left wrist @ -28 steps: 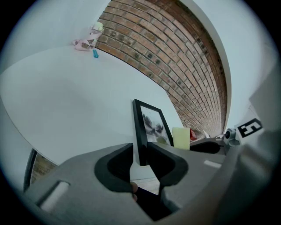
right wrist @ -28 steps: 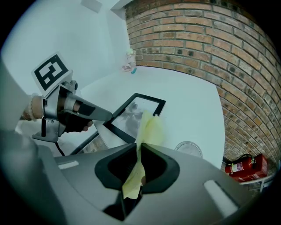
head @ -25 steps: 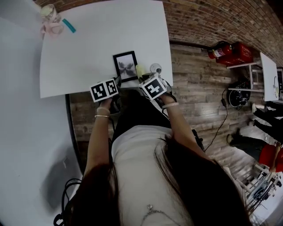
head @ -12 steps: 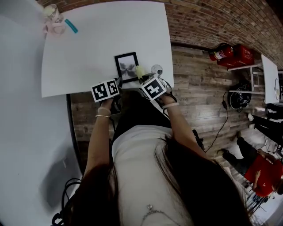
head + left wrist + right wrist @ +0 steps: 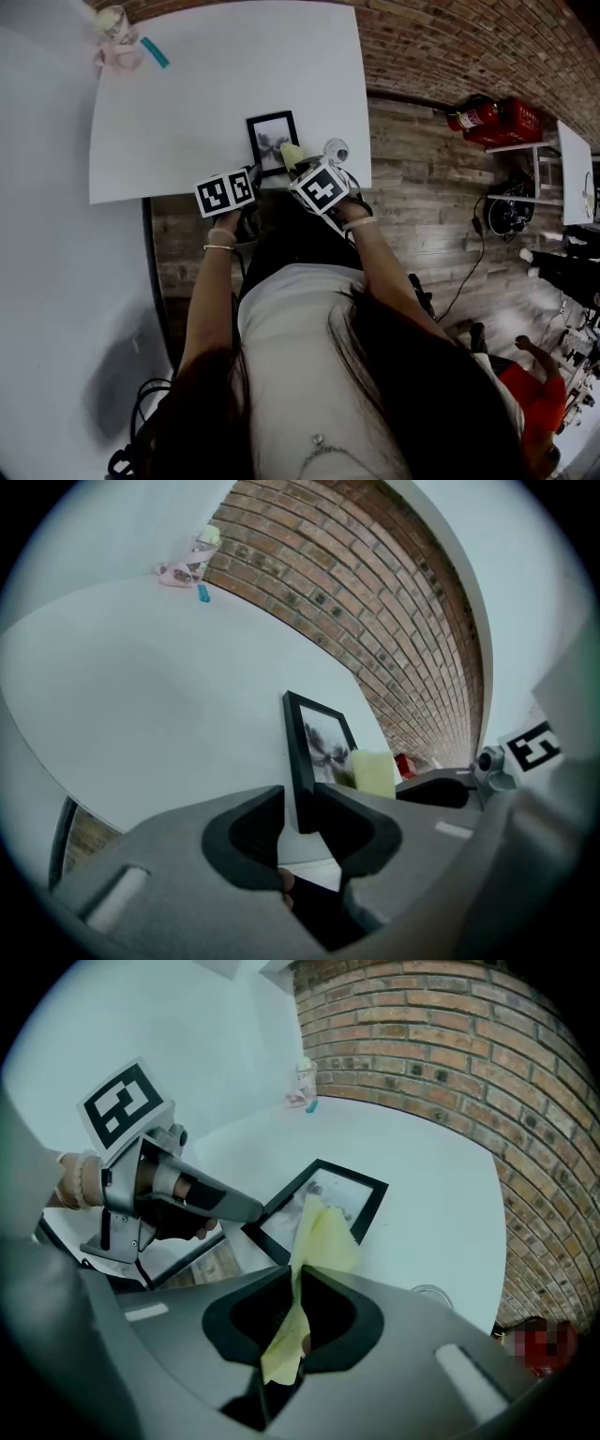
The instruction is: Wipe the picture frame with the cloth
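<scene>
**Head view.** White table (image 5: 187,103) with wide bare room toward its far and left edges. At the table's far-left corner, only a pink thing (image 5: 114,49) and a teal strip (image 5: 155,53). Frame (image 5: 273,141) close to the table's near edge, toward its right corner, face up. Long axis from the table's near edge toward its far edge. Left gripper (image 5: 251,176) over the table's near edge, at the frame's near-left corner. Right gripper (image 5: 298,161) just in from that edge, with the cloth (image 5: 291,153) on the frame's right side. Small round thing (image 5: 335,150) by the table's right edge, little room there.

**Left gripper view.** Left gripper (image 5: 298,803) clamped on the black rim of the frame (image 5: 323,742), no gap on either side. Cloth (image 5: 373,772) against the picture. Bare table (image 5: 141,696) beyond.

**Right gripper view.** Right gripper (image 5: 298,1293) pressed together on the yellow cloth (image 5: 319,1232), loose end touching the frame (image 5: 361,1194). Left gripper (image 5: 248,1213) on the frame's corner nearest the table's near edge. Open table (image 5: 441,1185) to the far and right edges.
</scene>
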Tool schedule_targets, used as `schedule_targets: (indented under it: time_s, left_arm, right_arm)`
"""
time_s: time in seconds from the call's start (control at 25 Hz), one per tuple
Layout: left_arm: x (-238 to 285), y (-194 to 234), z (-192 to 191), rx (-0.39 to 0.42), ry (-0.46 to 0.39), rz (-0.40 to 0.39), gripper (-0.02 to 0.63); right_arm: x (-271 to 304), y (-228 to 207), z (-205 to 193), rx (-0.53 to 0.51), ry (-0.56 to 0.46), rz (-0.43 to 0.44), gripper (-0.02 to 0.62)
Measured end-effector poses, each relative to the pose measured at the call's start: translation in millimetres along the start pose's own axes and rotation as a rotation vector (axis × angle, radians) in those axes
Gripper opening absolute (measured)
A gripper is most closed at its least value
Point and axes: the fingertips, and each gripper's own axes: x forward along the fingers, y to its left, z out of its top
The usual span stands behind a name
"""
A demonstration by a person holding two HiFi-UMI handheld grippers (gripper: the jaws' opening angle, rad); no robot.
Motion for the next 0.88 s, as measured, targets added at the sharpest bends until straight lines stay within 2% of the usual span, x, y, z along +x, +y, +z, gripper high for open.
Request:
schedule_targets:
  time_s: [0.88]
  left_arm:
    - [0,0,2,0.003,0.006,-0.018,0.101]
  right_arm:
    - [13,20,13,-0.005,0.009,0.086,0.037]
